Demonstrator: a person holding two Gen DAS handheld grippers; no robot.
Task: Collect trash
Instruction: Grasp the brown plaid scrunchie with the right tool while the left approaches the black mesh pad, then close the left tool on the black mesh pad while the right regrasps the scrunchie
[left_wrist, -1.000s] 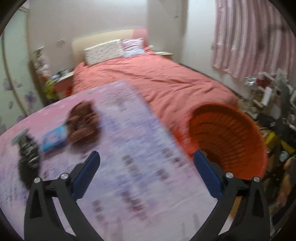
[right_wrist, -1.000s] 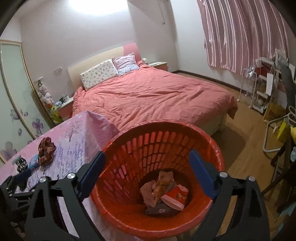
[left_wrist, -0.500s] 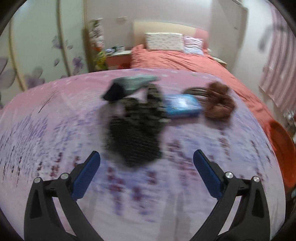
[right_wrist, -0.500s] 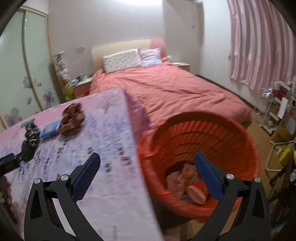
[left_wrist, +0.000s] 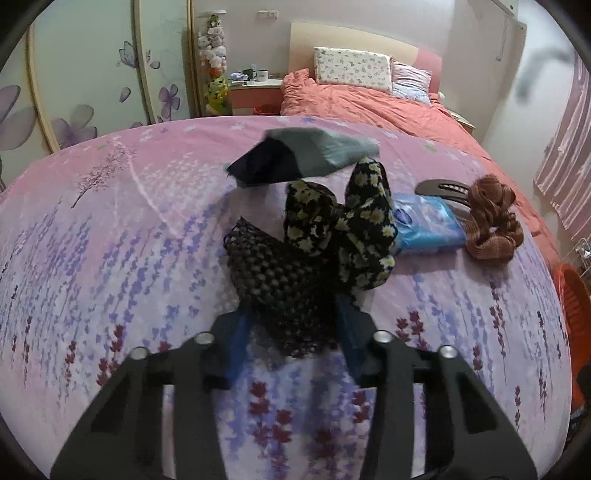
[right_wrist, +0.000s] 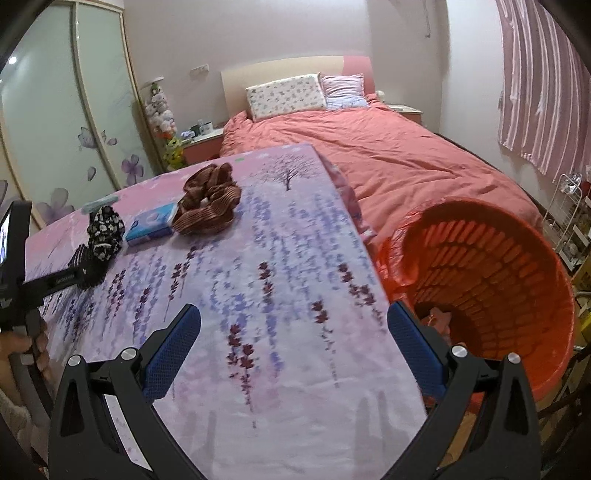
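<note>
Left wrist view, hand-held gripper (left_wrist: 291, 325) just closing on black mesh fabric (left_wrist: 280, 280), pads half hidden.

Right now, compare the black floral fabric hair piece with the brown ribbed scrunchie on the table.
The black floral fabric hair piece is dark with small pale flowers and a netted part; the brown ribbed scrunchie is one plain colour. The left tool has just been closing on the black piece's netted end; the scrunchie lies free. The black piece is left of the blue packet, the scrunchie right. Both are soft fabric, lying on the pink flowered tablecloth.
</note>
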